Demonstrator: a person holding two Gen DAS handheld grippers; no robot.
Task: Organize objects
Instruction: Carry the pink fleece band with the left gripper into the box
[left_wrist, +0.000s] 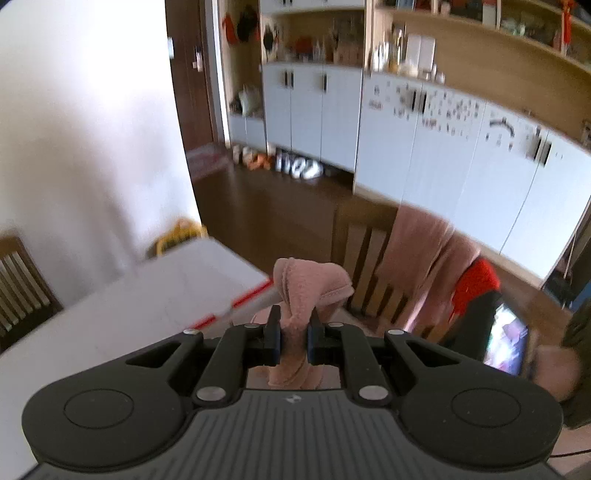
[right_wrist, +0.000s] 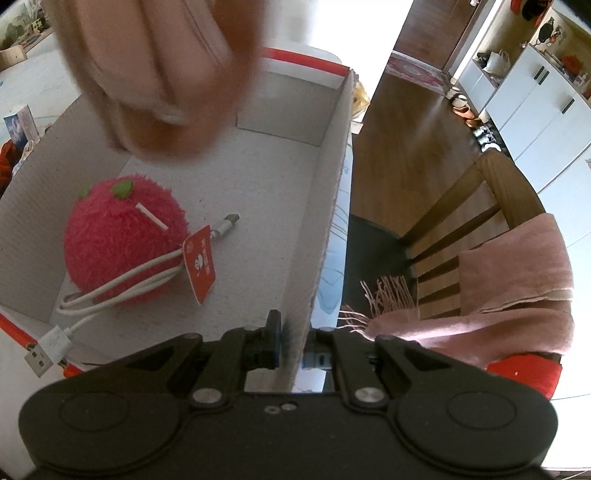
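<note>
A: Pink cloth (left_wrist: 303, 295) sits pinched between the left tool's (left_wrist: 294, 334) fingers, bunched above them and hanging down below, up in the air past the edge of the white surface (left_wrist: 122, 295).

B: And the right tool (right_wrist: 293, 345)?

A: Clamped on the cardboard box's (right_wrist: 325, 229) side wall. One finger inside the box, one outside, wall squeezed between them.

B: What's in the box?

A: Fuzzy pink strawberry plush (right_wrist: 122, 236) with green leaf bits on top, lying on the box floor. Red tag (right_wrist: 200, 264) hangs off its right side. White USB cable (right_wrist: 122, 284) coiled against the front of the plush; one plug lies by the tag, the other sticks out over the box's near red rim.

B: The blurry pink mass at the top of the right view?

A: Same pink fabric colour, hanging over the open box, heavily motion-blurred. Can't tell more than that.

B: Anything around?

A: Wooden chair (right_wrist: 480, 221) just beside the box, pink scarf (right_wrist: 517, 280) with fringe draped over its back. White cabinets (left_wrist: 424, 140) along the far wall, shoes (left_wrist: 299, 168) on the dark wood floor beneath them. Box rim has red edging (right_wrist: 306, 61).
</note>
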